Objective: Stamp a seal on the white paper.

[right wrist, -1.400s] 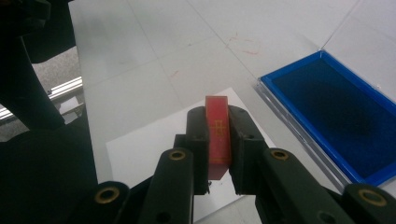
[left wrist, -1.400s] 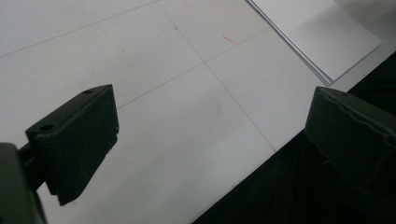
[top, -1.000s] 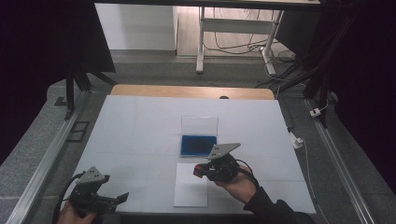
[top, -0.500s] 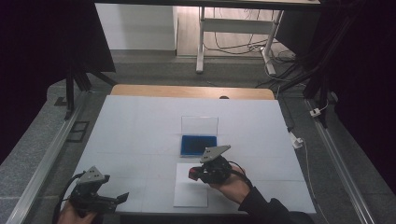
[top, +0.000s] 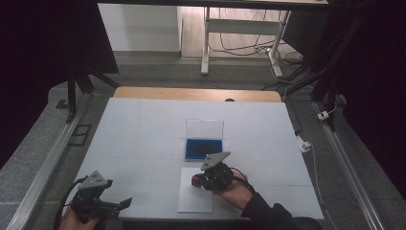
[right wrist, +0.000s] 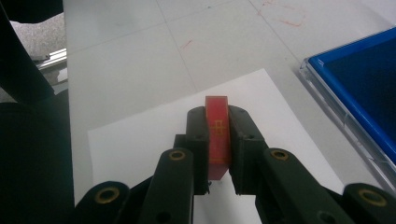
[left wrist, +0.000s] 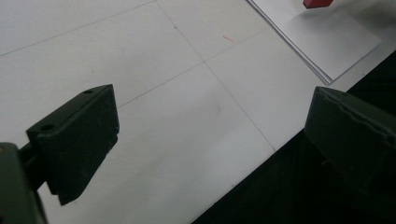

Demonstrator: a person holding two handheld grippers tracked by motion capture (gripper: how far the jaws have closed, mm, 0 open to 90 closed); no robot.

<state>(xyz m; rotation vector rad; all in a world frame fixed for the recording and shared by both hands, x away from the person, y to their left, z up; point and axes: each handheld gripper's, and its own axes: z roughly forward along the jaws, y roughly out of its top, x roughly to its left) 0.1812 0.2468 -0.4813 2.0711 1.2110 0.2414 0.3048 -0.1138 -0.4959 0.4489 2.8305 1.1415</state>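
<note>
Low in the middle of the high view, the right gripper (top: 197, 181) pinches a small red block (right wrist: 217, 135), likely a stamp, over the white sheet of paper (top: 191, 203) lying below the blue tray (top: 204, 149). The step in hand looks like bringing it down onto the paper; next it calls for a square, steady press. The left gripper (top: 125, 203) rests spread apart at the lower left of the bench (top: 139, 129).
</note>
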